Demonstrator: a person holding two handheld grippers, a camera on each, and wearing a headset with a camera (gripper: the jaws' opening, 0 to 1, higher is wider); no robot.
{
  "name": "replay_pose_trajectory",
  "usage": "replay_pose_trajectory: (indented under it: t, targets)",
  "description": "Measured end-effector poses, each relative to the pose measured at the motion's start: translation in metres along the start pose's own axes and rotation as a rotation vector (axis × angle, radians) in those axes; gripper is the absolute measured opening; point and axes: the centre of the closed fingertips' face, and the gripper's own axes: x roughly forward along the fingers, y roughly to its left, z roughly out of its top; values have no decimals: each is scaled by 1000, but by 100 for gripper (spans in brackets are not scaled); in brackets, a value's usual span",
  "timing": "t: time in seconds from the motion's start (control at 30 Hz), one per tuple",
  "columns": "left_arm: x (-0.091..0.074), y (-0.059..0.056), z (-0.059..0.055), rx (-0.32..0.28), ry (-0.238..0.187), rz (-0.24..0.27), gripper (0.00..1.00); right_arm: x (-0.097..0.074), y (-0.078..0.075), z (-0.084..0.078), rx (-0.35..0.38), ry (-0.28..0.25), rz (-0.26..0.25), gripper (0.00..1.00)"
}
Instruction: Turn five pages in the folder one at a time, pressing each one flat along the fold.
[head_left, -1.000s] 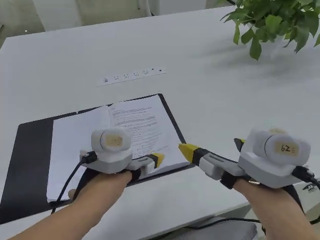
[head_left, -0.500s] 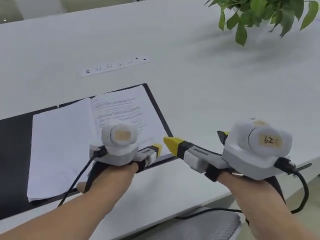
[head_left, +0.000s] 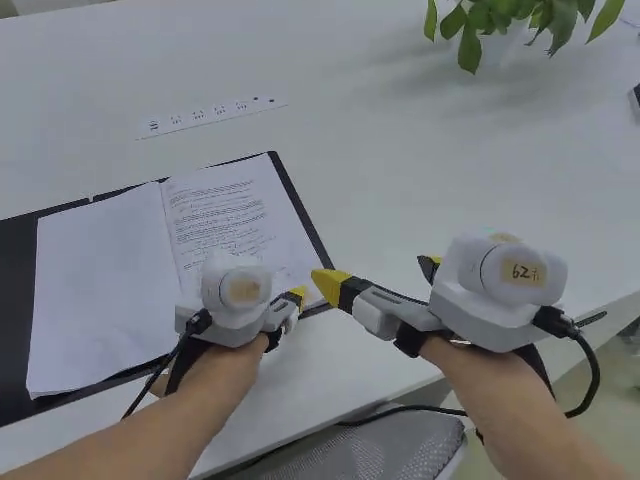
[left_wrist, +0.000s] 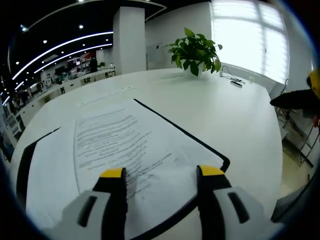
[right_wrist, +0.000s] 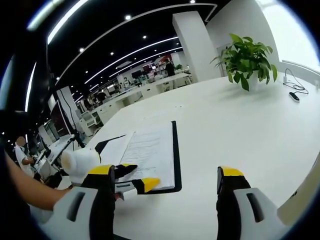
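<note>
A black folder (head_left: 12, 330) lies open on the white table, with a blank sheet (head_left: 95, 280) on its left half and a printed page (head_left: 225, 225) on its right. My left gripper (head_left: 290, 301) hovers over the printed page's near right corner. In the left gripper view it is open (left_wrist: 161, 172) with the page (left_wrist: 120, 135) between and beyond its yellow tips. My right gripper (head_left: 380, 272) is open just right of the folder's near corner, with one yellow tip close to the left gripper. In the right gripper view (right_wrist: 166, 171) it faces the folder (right_wrist: 174, 150) with nothing held.
A strip of sockets (head_left: 205, 112) is set into the table behind the folder. A potted plant (head_left: 510, 20) stands at the far right. The table's near edge runs under my wrists, with a grey chair seat (head_left: 390, 450) below. A cable trails from the right gripper.
The head camera has swung, shifting the whole picture left and down. Both grippers stay by the folder's near right corner, still open. No page has been lifted.
</note>
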Motion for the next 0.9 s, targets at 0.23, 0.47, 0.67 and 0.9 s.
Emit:
replay_pose_trajectory:
  t: [0.23, 0.47, 0.67, 0.9]
  targets:
    - [-2, 5, 0, 5, -62, -31, 51, 0, -1, -6, -1, 17, -7, 82]
    - [-4, 10, 1, 12, -88, -40, 42, 1, -1, -9, -4, 28, -13, 81]
    - [-4, 18, 1, -7, -94, -25, 30, 3, 1, -12, -10, 39, -9, 81]
    - [-2, 26, 2, -29, -92, 6, 17, 4, 5, -15, -12, 54, 1, 79]
